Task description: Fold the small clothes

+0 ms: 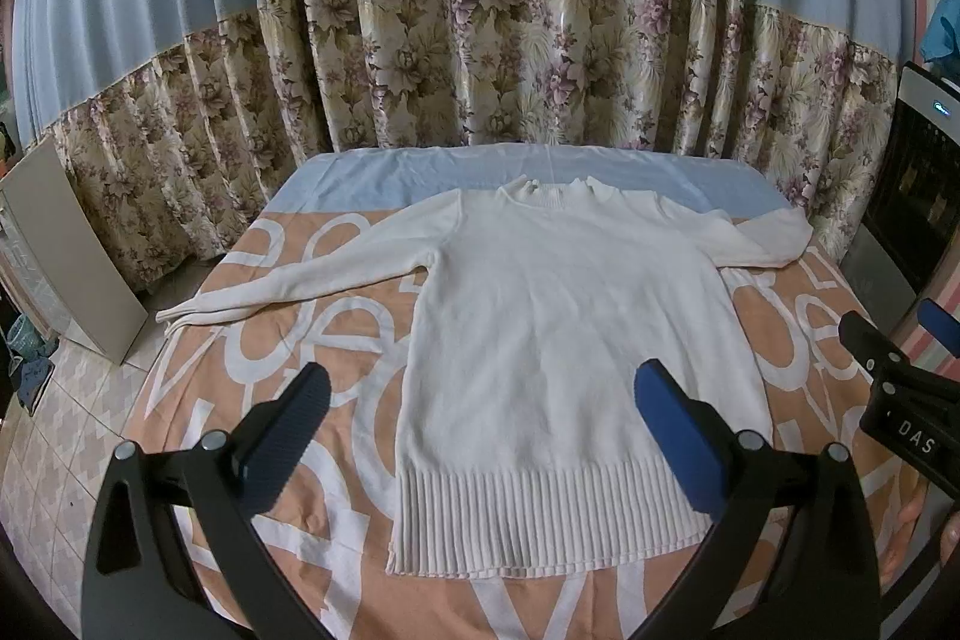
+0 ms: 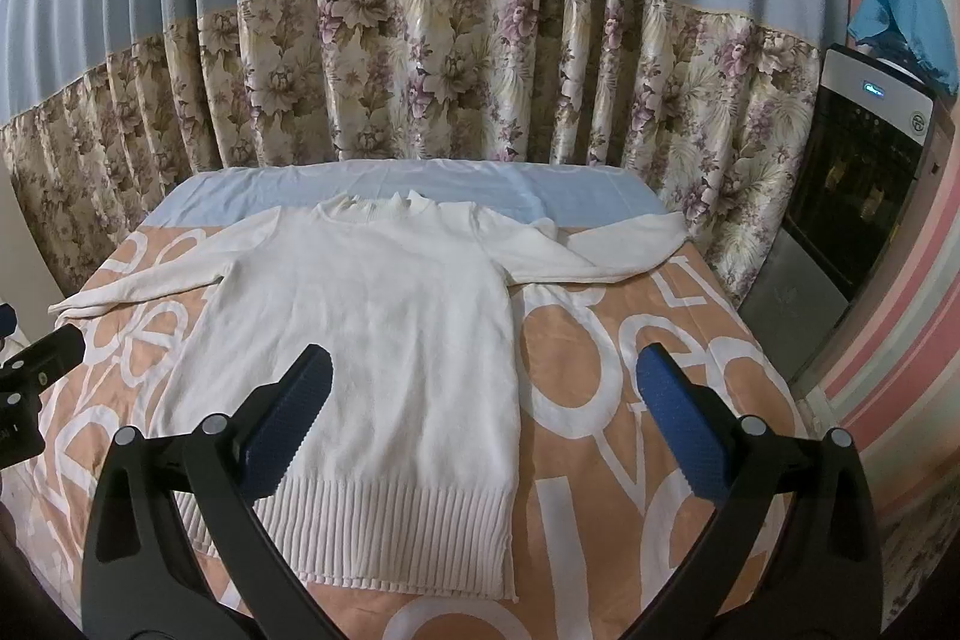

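Observation:
A white knit sweater [image 1: 558, 334] lies flat and face up on the bed, collar at the far end, ribbed hem nearest me, both sleeves spread sideways. My left gripper [image 1: 480, 388] hovers open above the hem's left half, holding nothing. In the right wrist view the same sweater [image 2: 372, 316] sits left of centre, and my right gripper [image 2: 483, 382] hangs open over its lower right edge, empty. The right gripper [image 1: 888, 358] also shows at the right edge of the left wrist view.
The bed carries an orange cover with large white letters [image 1: 264, 340] and a pale blue strip [image 1: 372, 184] at the far end. Floral curtains [image 1: 480, 58] hang behind. A dark appliance [image 2: 858, 184] stands at the right, tiled floor [image 1: 66, 418] at the left.

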Demonstrator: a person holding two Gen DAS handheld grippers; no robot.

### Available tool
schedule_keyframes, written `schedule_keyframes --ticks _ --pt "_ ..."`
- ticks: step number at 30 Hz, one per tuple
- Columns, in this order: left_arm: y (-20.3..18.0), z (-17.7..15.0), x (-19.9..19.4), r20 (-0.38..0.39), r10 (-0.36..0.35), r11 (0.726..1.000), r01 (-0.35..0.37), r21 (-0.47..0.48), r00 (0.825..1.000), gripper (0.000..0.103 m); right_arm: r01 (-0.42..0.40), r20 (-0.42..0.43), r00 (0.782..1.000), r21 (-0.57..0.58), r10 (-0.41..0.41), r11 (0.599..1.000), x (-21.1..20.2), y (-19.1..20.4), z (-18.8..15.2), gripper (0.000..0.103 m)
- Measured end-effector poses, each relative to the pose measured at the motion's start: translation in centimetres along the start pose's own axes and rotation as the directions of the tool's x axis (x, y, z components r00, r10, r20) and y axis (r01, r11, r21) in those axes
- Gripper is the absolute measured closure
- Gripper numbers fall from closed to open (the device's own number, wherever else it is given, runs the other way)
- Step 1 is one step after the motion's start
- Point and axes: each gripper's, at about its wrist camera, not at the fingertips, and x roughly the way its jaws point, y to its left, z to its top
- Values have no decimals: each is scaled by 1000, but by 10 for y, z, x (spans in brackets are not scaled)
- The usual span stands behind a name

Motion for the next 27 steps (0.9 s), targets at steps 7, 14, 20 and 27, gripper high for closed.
schedule_keyframes --ticks 7,14,20,27 --pt "0 -3 5 -4 4 1000 -4 1 1000 2 0 -3 1000 -1 0 1000 2 2 -1 3" --pt "0 -6 9 -7 4 1000 -4 2 1000 2 0 -11 1000 -9 0 1000 10 9 -11 3" --pt "1 -7 11 -9 5 1000 -5 3 1000 2 1 -12 1000 -11 -1 1000 12 10 -14 3" --pt "1 -7 11 -10 4 1000 -4 3 1000 2 0 -21 1000 -10 0 1000 17 9 -15 3"
